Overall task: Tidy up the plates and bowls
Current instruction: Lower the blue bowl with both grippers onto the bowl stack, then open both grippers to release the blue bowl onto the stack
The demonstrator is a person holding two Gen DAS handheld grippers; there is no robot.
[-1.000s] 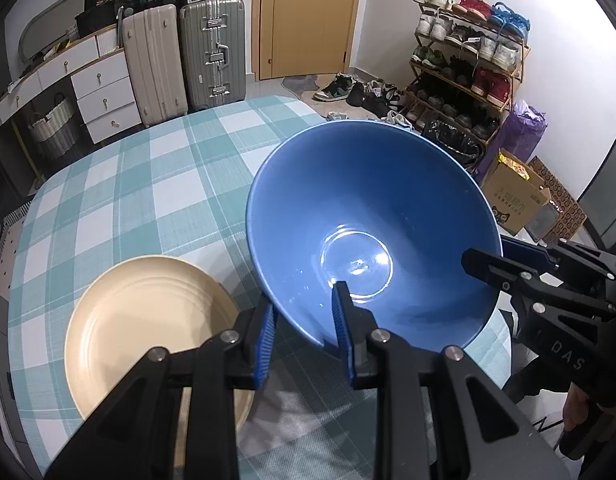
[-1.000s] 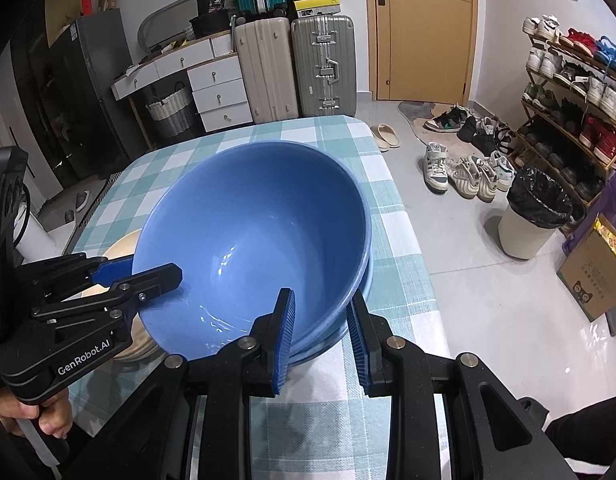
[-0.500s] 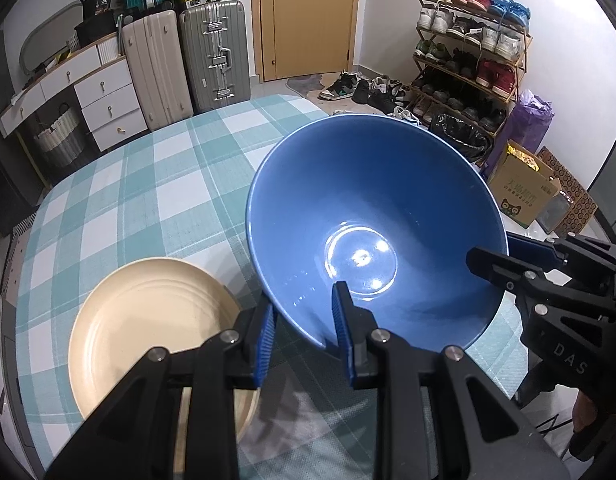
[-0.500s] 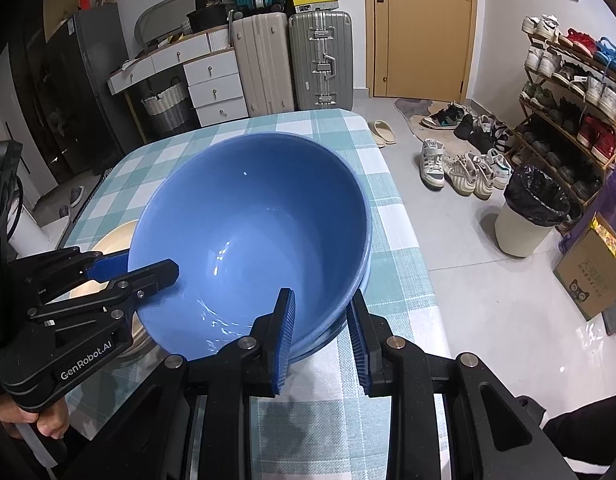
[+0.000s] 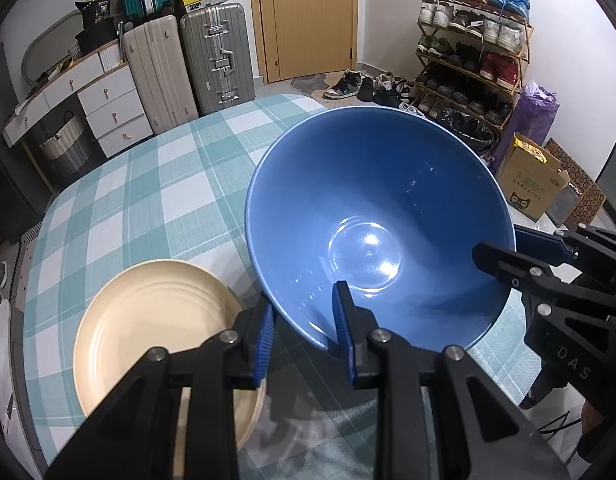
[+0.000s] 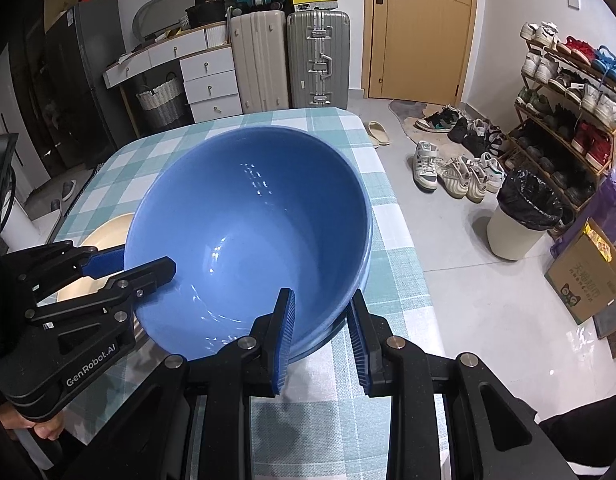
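A large blue bowl (image 5: 380, 216) is held tilted above the checked table (image 5: 147, 184). My left gripper (image 5: 303, 320) is shut on its near rim, one finger inside and one outside. My right gripper (image 6: 320, 320) is shut on the opposite rim, and a second blue rim shows just under the bowl there. The bowl also fills the right wrist view (image 6: 247, 232). A cream plate (image 5: 155, 336) lies flat on the table to the left of the bowl; only its edge shows in the right wrist view (image 6: 107, 232).
The table's right edge (image 6: 400, 240) drops to a grey floor with shoes (image 6: 456, 172) and a bin (image 6: 524, 216). Suitcases (image 5: 195, 68) and a drawer unit (image 5: 87, 108) stand beyond the far edge. A shoe rack (image 5: 472, 56) is at the right wall.
Both grippers and the blue bowl have risen and drawn back a little from the table. The cream plate has not moved.
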